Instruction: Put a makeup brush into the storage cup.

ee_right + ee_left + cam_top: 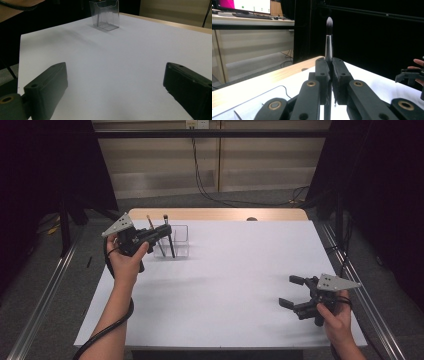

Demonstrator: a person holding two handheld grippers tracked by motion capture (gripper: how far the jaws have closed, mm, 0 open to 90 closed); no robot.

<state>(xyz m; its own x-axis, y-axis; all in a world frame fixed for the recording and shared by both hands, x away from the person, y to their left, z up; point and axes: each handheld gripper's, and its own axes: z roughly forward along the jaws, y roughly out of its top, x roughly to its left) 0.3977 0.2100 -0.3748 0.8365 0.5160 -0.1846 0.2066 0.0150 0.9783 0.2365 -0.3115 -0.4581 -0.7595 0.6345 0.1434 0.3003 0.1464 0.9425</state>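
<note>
A makeup brush (329,37) is pinched upright between the pressed-together jaws of the left gripper (162,231), at the upper left of the high view, just over a clear box (179,240). At the lower right, the right gripper (292,291) is held spread wide, nothing between its jaws.

White sheet (235,285) covers most of the bench (215,214), bare wood strip along far edge w/ a small dark spot (251,219) on it. Second brush, brown handle (150,221), stands tilted in the far-left area. Behind bench: beige wall panels, black cables (200,180) hanging down & trailing over grey floor. Black frame posts at both sides, metal rails (37,312) on floor. Left gripper view: desk w/ monitor (252,5) & keyboard (253,16)
</note>
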